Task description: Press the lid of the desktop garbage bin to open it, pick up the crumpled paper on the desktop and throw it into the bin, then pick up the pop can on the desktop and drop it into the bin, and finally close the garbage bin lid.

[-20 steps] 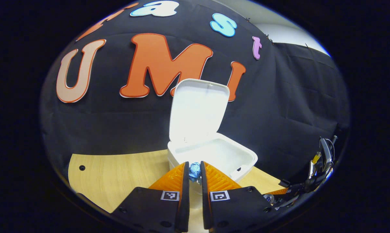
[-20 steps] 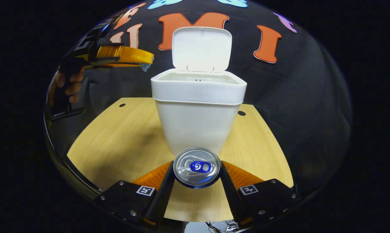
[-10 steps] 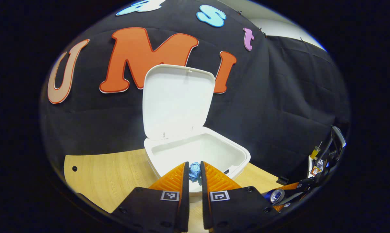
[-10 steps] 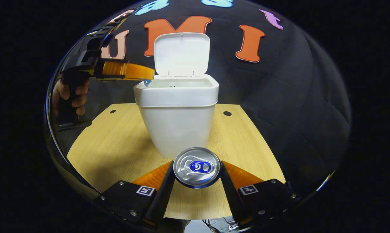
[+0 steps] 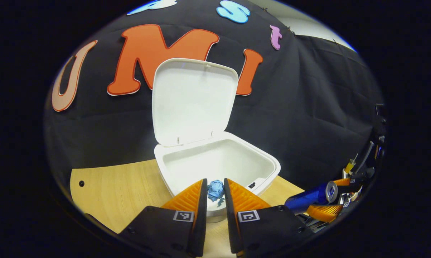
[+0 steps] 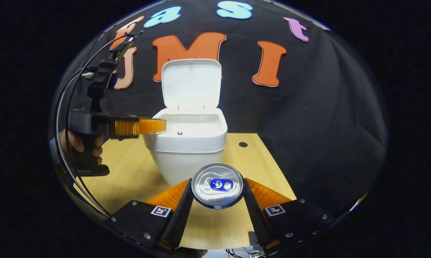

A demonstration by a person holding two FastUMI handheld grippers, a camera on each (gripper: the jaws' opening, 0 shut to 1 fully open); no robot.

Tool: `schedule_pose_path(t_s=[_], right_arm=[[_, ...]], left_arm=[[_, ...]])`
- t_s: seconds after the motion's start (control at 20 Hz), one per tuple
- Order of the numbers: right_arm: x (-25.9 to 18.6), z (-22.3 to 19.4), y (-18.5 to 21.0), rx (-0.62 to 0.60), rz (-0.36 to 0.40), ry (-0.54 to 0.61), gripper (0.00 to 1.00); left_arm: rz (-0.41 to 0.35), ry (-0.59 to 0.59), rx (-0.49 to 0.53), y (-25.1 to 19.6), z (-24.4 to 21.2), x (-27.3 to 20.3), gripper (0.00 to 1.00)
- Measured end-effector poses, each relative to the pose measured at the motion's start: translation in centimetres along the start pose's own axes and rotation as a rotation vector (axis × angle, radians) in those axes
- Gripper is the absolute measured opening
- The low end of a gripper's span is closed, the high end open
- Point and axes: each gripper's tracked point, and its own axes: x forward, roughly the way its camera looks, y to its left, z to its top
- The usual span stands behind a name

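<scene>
Your left gripper (image 5: 215, 190) pinches the crumpled paper (image 5: 215, 189) between its fingertips, the jaws drawn narrow around the blue wad. A second ago that wad sat short of the garbage bin's (image 5: 215, 166) near rim; now it hangs just over the rim, with the white cavity open behind it and the lid (image 5: 193, 100) standing upright at the back. From the right gripper view, your left gripper (image 6: 154, 126) has come down from well above the bin to about rim level at the bin's left edge, with your hand (image 6: 80, 143) on its grip; the paper itself is too small there to make out, so I can't say how far inside the opening it sits. That drop in height suggests the paper is nearly placed for release: opening the jaws should let it fall in, provided the wad clears the rim.

Moving right, your right gripper (image 6: 217, 193) holds the pop can (image 6: 217, 185), both fingers pressed against its sides, the top end facing the camera. It has risen off the desktop (image 6: 262, 161) over the last second and now hovers in front of the bin, ready to follow the paper. The lid must stay open for both drops.
</scene>
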Motion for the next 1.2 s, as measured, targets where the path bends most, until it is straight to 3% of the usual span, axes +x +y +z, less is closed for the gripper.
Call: schedule_pose_path(t_s=[0.05,0.15,0.25,0.5,0.65,0.95,1.2], right_arm=[[0.0,1.0,-0.3,-0.010,-0.004,-0.013,0.80],[0.2,2.9,-0.7,-0.035,-0.011,-0.040,0.80],[0.0,4.9,-0.8,-0.056,-0.008,-0.074,0.79],[0.8,8.6,-0.3,-0.104,0.020,-0.135,0.80],[1.4,10.5,0.5,-0.124,0.048,-0.167,0.80],[2.9,14.0,2.9,-0.150,0.134,-0.221,0.80],[5.3,14.5,6.0,-0.179,0.222,-0.213,0.80]], left_arm=[[-0.012,-0.004,0.000,-0.3,0.1,-0.2,0.31],[-0.034,-0.006,0.009,-1.0,0.4,-0.3,0.43],[-0.021,-0.003,0.037,-0.9,0.4,-0.4,0.65],[0.013,-0.034,0.047,0.1,0.8,-2.1,0.80],[0.064,-0.054,0.038,1.7,1.0,-3.4,0.87],[0.189,-0.075,-0.009,6.0,0.3,-6.3,0.87],[0.298,-0.088,-0.046,9.6,-1.0,-9.1,0.87]])
